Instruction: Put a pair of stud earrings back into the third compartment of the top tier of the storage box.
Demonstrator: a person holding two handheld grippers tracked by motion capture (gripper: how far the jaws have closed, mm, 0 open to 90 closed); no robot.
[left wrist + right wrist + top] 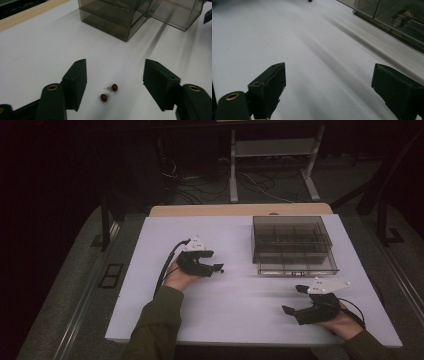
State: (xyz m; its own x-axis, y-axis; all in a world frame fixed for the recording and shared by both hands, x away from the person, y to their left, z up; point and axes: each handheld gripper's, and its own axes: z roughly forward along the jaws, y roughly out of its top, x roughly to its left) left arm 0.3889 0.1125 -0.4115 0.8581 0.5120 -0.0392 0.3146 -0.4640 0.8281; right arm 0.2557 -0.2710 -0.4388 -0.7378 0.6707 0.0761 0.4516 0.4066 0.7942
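Note:
Two small red stud earrings (114,87) lie side by side on the white table (150,300), low between the spread jaws of my left gripper (115,72), which is open and touches neither. In the high view that left gripper (216,267) sits left of centre, pointing right toward a smoky clear compartment box (290,240). My right gripper (294,299) rests near the front right, open with nothing in it, below the box's pulled-out drawer (298,265). The right gripper view shows its jaws (329,77) wide over bare table, the box (392,20) at upper right.
The box (112,15) stands a short way beyond the earrings. A wooden strip (240,210) borders the table's far edge. Behind it are a metal stand (272,150) and floor cables. A red speck (309,0) shows at the top edge of the right gripper view.

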